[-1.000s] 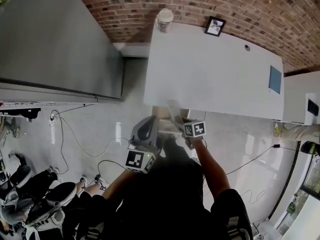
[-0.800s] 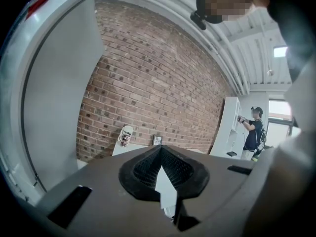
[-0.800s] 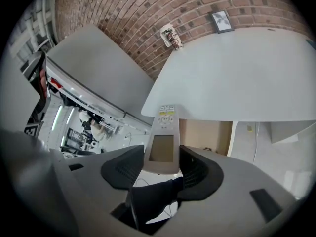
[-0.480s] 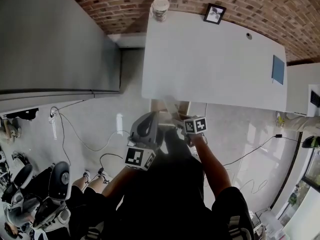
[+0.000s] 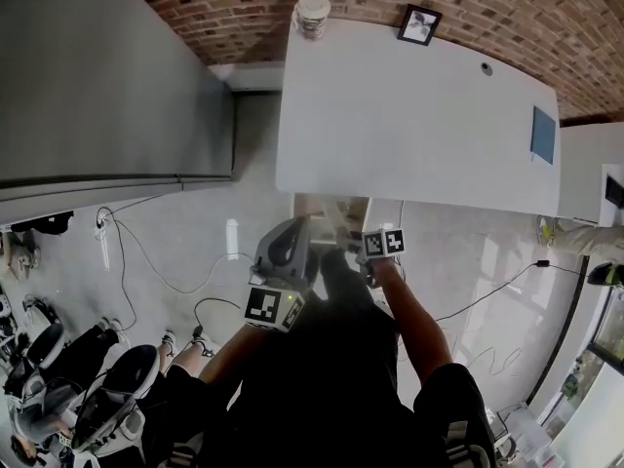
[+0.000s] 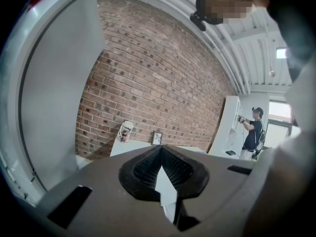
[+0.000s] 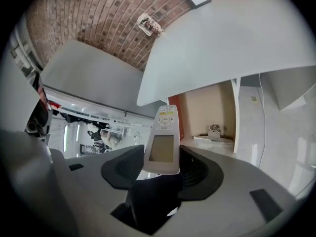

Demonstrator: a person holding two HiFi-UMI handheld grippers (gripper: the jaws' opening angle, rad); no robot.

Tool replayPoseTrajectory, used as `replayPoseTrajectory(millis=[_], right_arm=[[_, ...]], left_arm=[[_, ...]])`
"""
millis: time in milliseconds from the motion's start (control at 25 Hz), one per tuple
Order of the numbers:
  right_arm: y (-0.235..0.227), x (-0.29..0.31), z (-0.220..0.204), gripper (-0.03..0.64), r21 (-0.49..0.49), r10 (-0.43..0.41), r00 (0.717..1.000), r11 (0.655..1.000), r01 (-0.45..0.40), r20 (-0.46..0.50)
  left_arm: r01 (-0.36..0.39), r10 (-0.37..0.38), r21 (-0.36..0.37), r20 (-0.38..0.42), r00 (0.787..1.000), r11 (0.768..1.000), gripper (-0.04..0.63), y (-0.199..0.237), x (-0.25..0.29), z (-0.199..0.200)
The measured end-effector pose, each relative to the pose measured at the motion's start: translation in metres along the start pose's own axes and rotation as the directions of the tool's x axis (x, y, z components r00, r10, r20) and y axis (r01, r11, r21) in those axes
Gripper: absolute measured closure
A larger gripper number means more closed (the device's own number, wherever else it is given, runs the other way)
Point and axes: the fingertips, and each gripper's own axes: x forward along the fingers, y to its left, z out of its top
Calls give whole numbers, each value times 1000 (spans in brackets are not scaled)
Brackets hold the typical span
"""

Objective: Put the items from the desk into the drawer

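Note:
My right gripper (image 7: 163, 158) is shut on a grey handheld remote (image 7: 163, 141) with a screen and buttons, which stands up between the jaws. Past it, the open drawer (image 7: 210, 107) under the white desk (image 7: 232, 48) shows a wooden inside and a metal clip (image 7: 214, 131). My left gripper (image 6: 162, 177) points up at the brick wall, jaws together on a thin white paper-like piece (image 6: 166, 194). In the head view both grippers, left (image 5: 302, 228) and right (image 5: 352, 230), hang just before the drawer (image 5: 327, 204) at the desk's (image 5: 419, 115) front edge.
On the desk stand a paper cup (image 5: 312, 13), a small picture frame (image 5: 418, 24) and a blue flat item (image 5: 542, 135). A large grey cabinet (image 5: 97, 76) stands to the left. Cables (image 5: 146, 271) run over the floor. A person (image 6: 253, 132) stands far right.
Both grippers stay almost in place before the drawer; the right one has crept slightly toward it. People at the lower left have shifted.

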Motion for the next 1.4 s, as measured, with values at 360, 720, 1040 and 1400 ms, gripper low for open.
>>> replayPoseTrajectory(millis=[360, 720, 1040, 1400], right_arm=[[-77, 45, -18, 397, 103, -161, 985, 980, 168, -69], [-151, 90, -43, 397, 225, -318, 944, 916, 331, -92], [-187, 68, -60, 397, 287, -401, 910, 864, 413, -102], [-210, 100, -69, 394, 302, -436, 889, 837, 457, -137]], left_arm=[[-9, 9, -5, -59, 998, 1000, 595, 8, 0, -21], [5, -7, -14, -121, 993, 1000, 595, 23, 8, -50], [-8, 5, -16, -153, 988, 1000, 595, -3, 8, -54], [-36, 31, -24, -181, 983, 999, 595, 24, 9, -85]])
